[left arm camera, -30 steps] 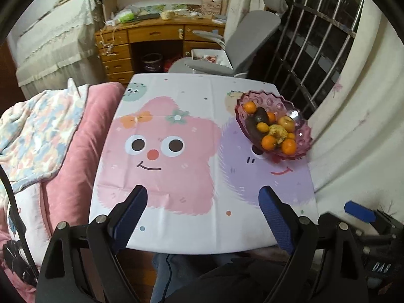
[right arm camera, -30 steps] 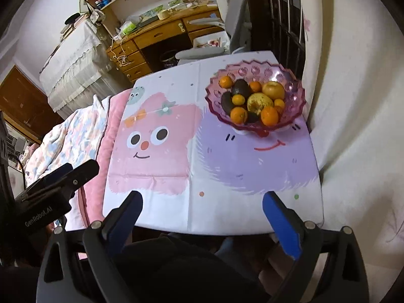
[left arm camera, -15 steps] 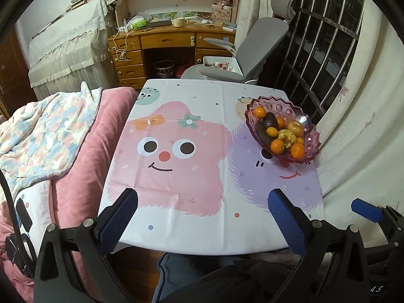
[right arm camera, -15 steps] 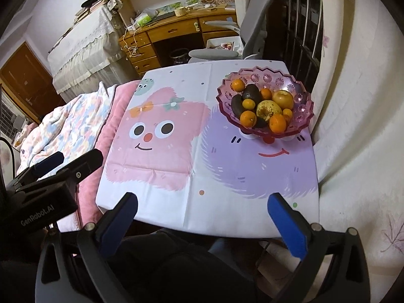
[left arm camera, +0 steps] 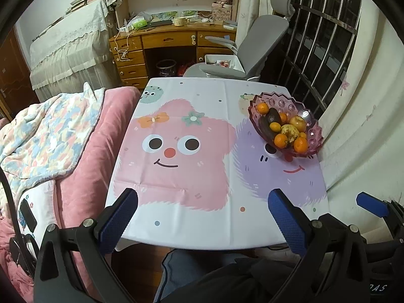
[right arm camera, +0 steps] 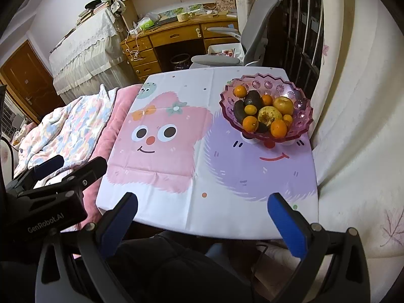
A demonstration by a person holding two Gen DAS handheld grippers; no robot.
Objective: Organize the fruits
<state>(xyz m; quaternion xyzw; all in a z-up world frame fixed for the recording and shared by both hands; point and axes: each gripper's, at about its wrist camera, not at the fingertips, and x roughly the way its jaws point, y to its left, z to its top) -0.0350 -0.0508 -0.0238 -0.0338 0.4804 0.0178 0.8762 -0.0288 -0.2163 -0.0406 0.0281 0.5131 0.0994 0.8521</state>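
The table fills the centre of both views, covered by a white cloth printed with a pink star face and a purple fuzzy face. At left in both frames I see a pink bed with a floral blanket; a wooden desk and a grey office chair occupy the upper part.

The pink glass bowl stands at the right side of the table, upper right of centre in both views. It holds all the fruit: several oranges, two dark avocados, a yellowish apple and a blotched yellow fruit.

My left gripper sits at the bottom of its frame, jaws fully apart, nothing between them. My right gripper reads the same: jaws wide apart, empty, over the near table edge.
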